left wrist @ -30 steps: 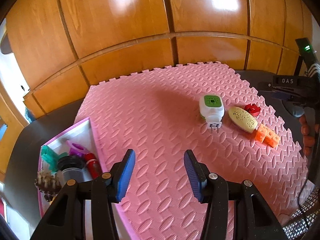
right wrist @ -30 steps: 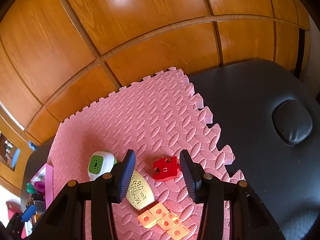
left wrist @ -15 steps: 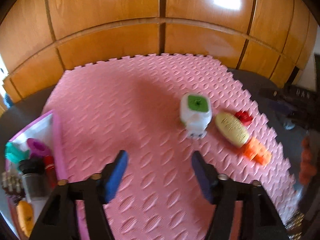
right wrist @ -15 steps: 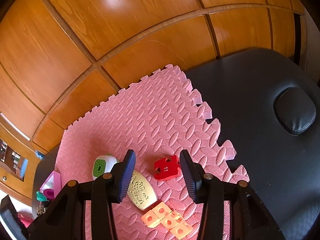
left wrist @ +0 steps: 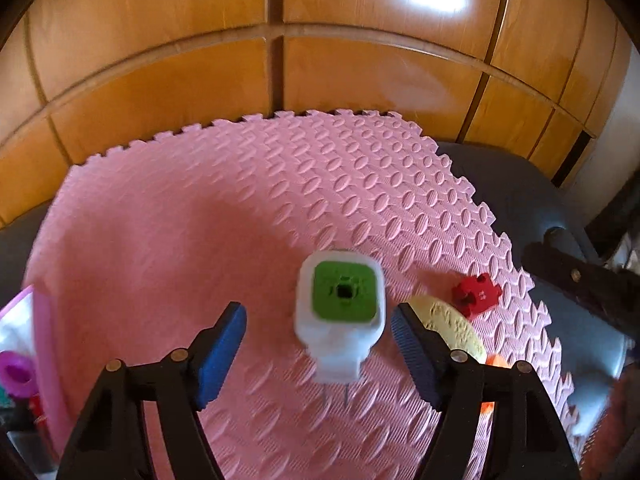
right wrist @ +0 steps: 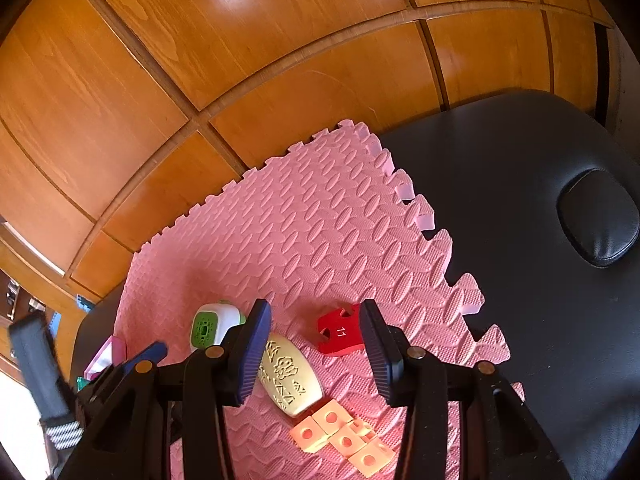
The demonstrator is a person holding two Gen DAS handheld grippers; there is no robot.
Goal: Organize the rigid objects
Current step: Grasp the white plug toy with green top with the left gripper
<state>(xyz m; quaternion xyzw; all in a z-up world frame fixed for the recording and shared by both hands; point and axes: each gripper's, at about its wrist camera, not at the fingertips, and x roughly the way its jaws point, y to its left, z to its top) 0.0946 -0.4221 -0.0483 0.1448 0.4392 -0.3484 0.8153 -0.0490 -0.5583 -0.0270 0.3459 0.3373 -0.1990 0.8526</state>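
A white plug-in device with a green face (left wrist: pixel 340 316) lies on the pink foam mat (left wrist: pixel 200 220), prongs toward me. My left gripper (left wrist: pixel 316 340) hangs just over it; its jaws are opening, the device sits in the gap and neither pad touches it. To the right lie a yellow oval piece (left wrist: pixel 452 328), a red puzzle piece (left wrist: pixel 476 294) and orange cubes (left wrist: pixel 496 360). My right gripper (right wrist: pixel 314 354) stands open and empty above the red puzzle piece (right wrist: pixel 340 330), beside the yellow oval (right wrist: pixel 290 376), the orange cubes (right wrist: pixel 340 436) and the device (right wrist: pixel 212 326).
A pink-rimmed box (left wrist: pixel 38 320) at the mat's left edge holds a purple ring (left wrist: pixel 16 372) and other small items. The mat (right wrist: pixel 320 232) rests on a black padded table (right wrist: pixel 540 280). Wooden panels (left wrist: pixel 320 60) rise behind. The left gripper's blue finger (right wrist: pixel 148 354) shows at lower left.
My left gripper has swung right and dropped toward the white device, and its jaws have widened around it. The box has slid to the frame's left edge. The right gripper has stayed put.
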